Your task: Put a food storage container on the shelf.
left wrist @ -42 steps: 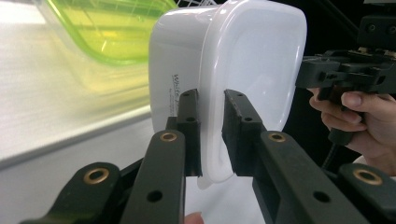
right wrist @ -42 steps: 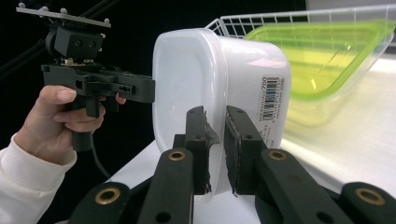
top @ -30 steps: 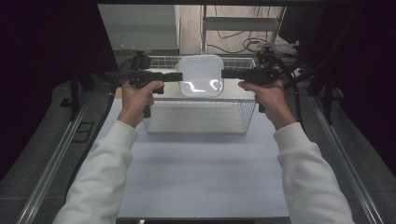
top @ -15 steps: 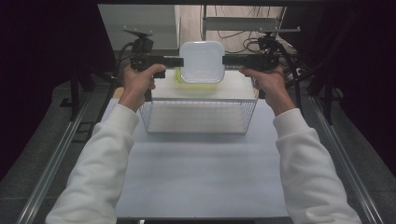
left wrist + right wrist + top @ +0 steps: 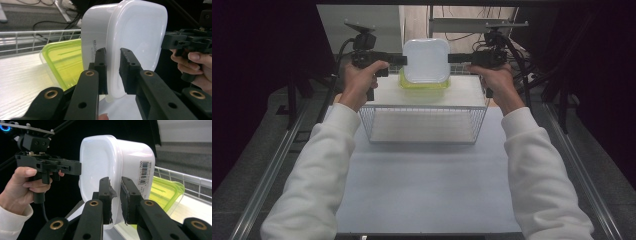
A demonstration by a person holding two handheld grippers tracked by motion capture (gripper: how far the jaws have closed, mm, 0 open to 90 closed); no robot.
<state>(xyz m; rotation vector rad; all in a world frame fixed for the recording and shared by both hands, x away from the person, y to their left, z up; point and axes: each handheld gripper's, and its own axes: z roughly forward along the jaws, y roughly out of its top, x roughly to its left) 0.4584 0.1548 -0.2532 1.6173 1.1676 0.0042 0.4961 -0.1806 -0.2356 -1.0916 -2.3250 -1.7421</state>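
Above the wire basket [image 5: 422, 107] hangs a white lidded plastic container [image 5: 427, 61], held between both grippers. My left gripper [image 5: 404, 60] is shut on its left rim and my right gripper [image 5: 451, 58] on its right rim. In the left gripper view the jaws [image 5: 113, 52] pinch the lid's edge of the container [image 5: 140, 32]. In the right gripper view the jaws [image 5: 115, 181] clamp the opposite rim of the container [image 5: 100, 162], beside a barcode label. A clear container with a green lid [image 5: 424, 85] lies in the basket below.
The basket stands on a white mat [image 5: 427, 185] on the table. Metal rails [image 5: 272, 165] run along both sides. Cables and a stand [image 5: 472, 22] lie beyond the far edge. Dark surroundings flank the table.
Both hands have lifted the white container up and farther away from the person, out of the basket. The green-lidded container beneath it has come into sight.
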